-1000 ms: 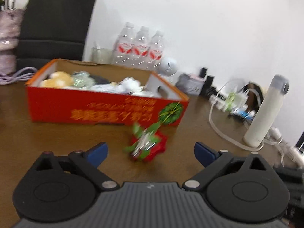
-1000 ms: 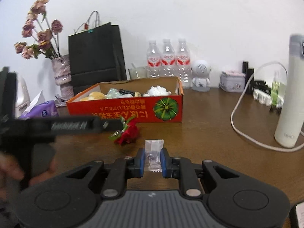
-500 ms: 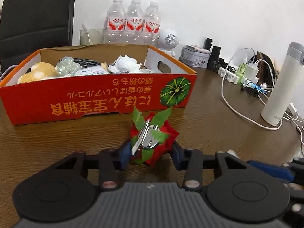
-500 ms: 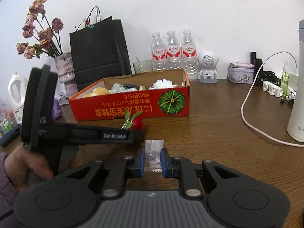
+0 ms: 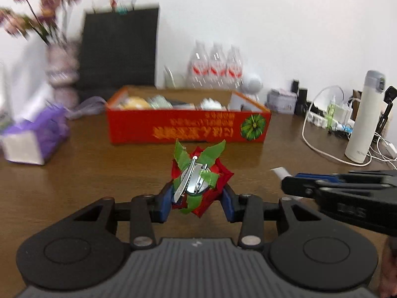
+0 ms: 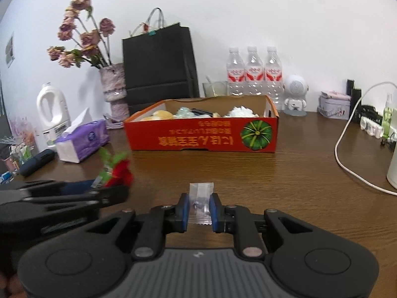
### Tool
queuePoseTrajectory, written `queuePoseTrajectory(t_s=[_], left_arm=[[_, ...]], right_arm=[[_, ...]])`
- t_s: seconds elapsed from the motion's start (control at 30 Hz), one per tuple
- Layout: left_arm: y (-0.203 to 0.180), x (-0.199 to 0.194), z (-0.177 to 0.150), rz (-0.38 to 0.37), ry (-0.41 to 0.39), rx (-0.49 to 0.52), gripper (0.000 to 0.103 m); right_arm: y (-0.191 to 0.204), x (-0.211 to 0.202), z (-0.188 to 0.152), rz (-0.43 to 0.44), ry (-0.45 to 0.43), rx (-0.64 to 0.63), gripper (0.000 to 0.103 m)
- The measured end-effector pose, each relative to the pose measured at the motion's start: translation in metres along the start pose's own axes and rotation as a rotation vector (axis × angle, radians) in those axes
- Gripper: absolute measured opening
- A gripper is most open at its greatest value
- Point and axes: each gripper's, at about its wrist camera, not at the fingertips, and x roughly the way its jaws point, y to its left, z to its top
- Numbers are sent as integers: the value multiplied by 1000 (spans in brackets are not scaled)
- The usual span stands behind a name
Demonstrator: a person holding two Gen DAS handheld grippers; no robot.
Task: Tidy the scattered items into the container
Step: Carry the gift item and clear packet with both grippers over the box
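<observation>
The red fabric rose brooch with green leaves and a shiny metal pin-back (image 5: 198, 186) looks light and soft at the petals, so I judge they will crush a little under pressure, while the metal disc and clasp at its middle are stiff and likely slippery. The safest hold, I think, is across the cloth petals on either side of the disc, and that is where my left gripper (image 5: 197, 200) has it: the blue pads have just been closing and now press the rose from both sides, jaws standing partly apart around its bulk. The rose is clear of the brown wooden table (image 5: 86, 168), short of the near wall of the orange cardboard box with the green pumpkin picture (image 5: 188, 129), which stands toward the table's back edge.

The small clear plastic sachet with crimped ends (image 6: 200, 203) is lighter still, thin and floppy; I reckon it could slide out if pinched only at an edge. My right gripper (image 6: 200, 209) is clenched on its middle, jaws nearly together, with the sachet's far end sticking out past the pads. It too hangs over the table's front part, well short of the box.
</observation>
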Motion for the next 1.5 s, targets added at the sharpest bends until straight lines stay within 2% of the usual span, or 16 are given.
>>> queuePoseTrajectory(t_s=[0.13, 0.23, 0.4, 0.5, 0.63, 0.73, 0.8, 0.93, 1.07, 1.13, 1.2, 1.23, 1.27, 1.33, 1.4, 1.5], left_arm=[[-9, -52, -14, 1, -124, 12, 42], [-14, -73, -27, -12, -216, -17, 42], [-17, -86, -45, -6, -204, -25, 42], [-16, -105, -57, -1, -242, -15, 42], [-15, -119, -62, 16, -280, -43, 43], [-17, -112, -51, -15, -289, -57, 43], [-15, -100, -34, -32, -295, -76, 43], [-13, -64, 24, -94, -333, -99, 43], [-13, -24, 75, -91, -380, -94, 44], [-12, 2, 95, -102, -359, -99, 44], [-9, 39, 125, -110, -285, -105, 45], [-8, 56, 139, -111, -240, -109, 45], [-7, 76, 153, -121, -185, -107, 45], [-1, 122, 180, -143, -54, -140, 44], [2, 166, 199, -173, 76, -162, 45], [4, 236, 205, -151, 305, -210, 43]], right_arm=[[20, -33, -11, -4, -60, -41, 16], [28, -53, -30, -9, -94, -36, 17], [38, -86, -60, -39, -187, -6, 16], [42, -100, -72, -55, -251, -25, 17], [41, -108, -72, -56, -285, -16, 17], [36, -102, -57, -42, -252, 15, 17], [31, -96, -41, -54, -265, 23, 17], [14, -73, 12, -88, -347, 51, 17], [-5, -37, 66, -123, -403, 77, 17], [-17, -17, 91, -133, -402, 101, 17], [-29, 11, 121, -142, -329, 107, 17], [-40, 28, 139, -139, -264, 137, 17], [-54, 50, 159, -109, -169, 177, 17], [-80, 91, 188, -43, -32, 235, 17], [-98, 131, 211, -51, 98, 220, 17], [-123, 199, 237, -65, 330, 223, 17]])
